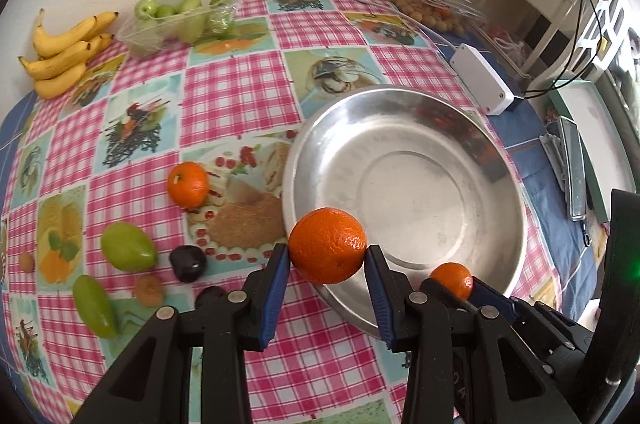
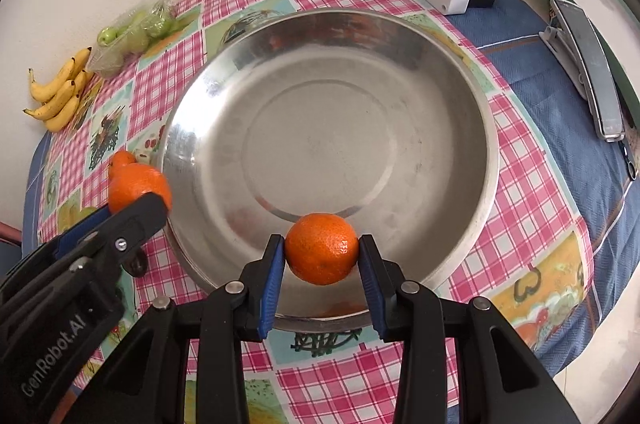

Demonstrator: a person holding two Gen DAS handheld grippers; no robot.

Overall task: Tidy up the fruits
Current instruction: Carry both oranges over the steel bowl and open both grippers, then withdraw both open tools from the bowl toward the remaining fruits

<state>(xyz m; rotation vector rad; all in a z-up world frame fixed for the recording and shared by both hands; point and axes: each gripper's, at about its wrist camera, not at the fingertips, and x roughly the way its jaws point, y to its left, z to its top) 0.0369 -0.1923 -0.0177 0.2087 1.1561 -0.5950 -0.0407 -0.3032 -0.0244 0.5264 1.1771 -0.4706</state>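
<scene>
The left hand-held gripper [image 1: 327, 256] and the right hand-held gripper [image 2: 321, 256] each pinch an orange [image 1: 327, 245] [image 2: 322, 249] narrowly by its sides, low in frame over the steel basin's near rim [image 2: 494, 128], so a release too early could bounce fruit onto the surface [image 2: 532, 224].

1. You hold a bright orange fruit [image 1: 327, 245] between the blue pads [image 1: 276, 298] of your black left gripper [image 1: 327, 256].
2. Your right gripper [image 2: 321, 256], black with blue pads too, grips a second orange [image 2: 322, 249].
3. The basin [image 2: 460, 84] is plain silver steel.
4. The tablecloth [image 1: 236, 80] is pink-and-white check with pale picture squares and a blue border.
5. On it lie yellow bananas [image 1: 66, 52], green fruits [image 1: 128, 247], a dark purple fruit [image 1: 188, 263] and a white box [image 1: 482, 78].
</scene>
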